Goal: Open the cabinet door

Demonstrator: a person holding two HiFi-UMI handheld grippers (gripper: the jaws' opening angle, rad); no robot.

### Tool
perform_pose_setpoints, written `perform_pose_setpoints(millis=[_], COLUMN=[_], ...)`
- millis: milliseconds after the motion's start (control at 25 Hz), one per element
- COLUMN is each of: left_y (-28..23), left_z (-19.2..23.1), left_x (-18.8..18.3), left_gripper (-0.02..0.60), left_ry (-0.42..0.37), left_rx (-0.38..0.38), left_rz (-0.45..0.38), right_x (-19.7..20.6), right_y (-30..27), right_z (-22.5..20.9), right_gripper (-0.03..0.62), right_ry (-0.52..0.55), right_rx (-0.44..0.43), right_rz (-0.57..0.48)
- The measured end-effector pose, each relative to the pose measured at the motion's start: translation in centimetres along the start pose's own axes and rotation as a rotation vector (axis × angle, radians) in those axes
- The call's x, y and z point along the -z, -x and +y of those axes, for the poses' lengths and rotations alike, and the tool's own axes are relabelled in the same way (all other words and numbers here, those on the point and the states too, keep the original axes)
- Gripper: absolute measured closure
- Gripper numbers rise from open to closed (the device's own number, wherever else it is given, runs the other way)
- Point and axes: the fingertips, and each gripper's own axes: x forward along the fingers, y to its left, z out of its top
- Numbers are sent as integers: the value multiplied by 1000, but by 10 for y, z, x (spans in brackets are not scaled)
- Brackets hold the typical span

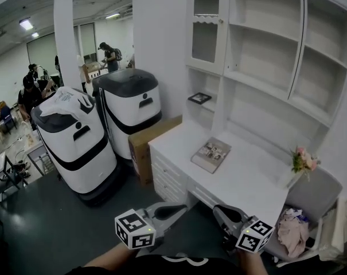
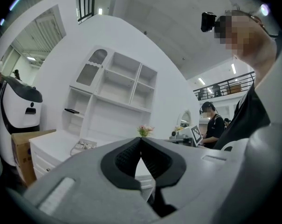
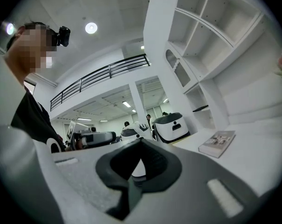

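Observation:
The cabinet door [image 1: 206,24] is a narrow arched glass door at the top left of the white shelf unit, and it stands closed. It also shows in the left gripper view as the arched door [image 2: 92,68] and in the right gripper view as the door [image 3: 178,66], far off in both. My left gripper [image 1: 183,209] and right gripper [image 1: 217,210] are low in the head view, in front of the desk and well short of the door. Both point level. The left gripper [image 2: 141,139] is shut and empty. The right gripper [image 3: 141,142] has its jaws together with nothing in them.
A book [image 1: 211,154] lies on the white desk [image 1: 248,182], with flowers [image 1: 303,160] at its right end and a dark frame [image 1: 199,98] on a low shelf. Two white machines [image 1: 75,139] and a cardboard box [image 1: 144,145] stand to the left. A chair [image 1: 314,202] with clothes sits at right.

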Motion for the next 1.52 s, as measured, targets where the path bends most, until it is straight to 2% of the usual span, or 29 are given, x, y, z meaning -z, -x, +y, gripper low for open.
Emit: perform_pose_setpoints(millis=[200, 440, 640, 840, 1040, 1200, 1520], left_y=[-61, -124, -148, -158, -176, -207, -265], left_z=[65, 121, 147, 180, 221, 254, 334], left_x=[-13, -40, -52, -59, -72, -88, -155], left_gripper=[575, 575, 575, 575, 575, 575, 575], left_ry=[11, -23, -63, -63, -70, -86, -176], left_rx=[5, 21, 27, 15, 25, 90, 168], left_rz=[5, 3, -7, -18, -38, -33, -76], right_x=[-23, -63, -87, -99, -117, -146, -210], right_y=[-43, -76, -102, -131, -158, -177, -227], right_z=[-70, -138, -169, -189, -222, -254, -311], right_gripper=[592, 592, 592, 592, 592, 592, 592], right_ry=[-2, 16, 55, 78, 81, 109, 172], right_rx=[-16, -18, -39, -61, -39, 5, 91], right_rz=[12, -1, -8, -8, -20, -59, -111])
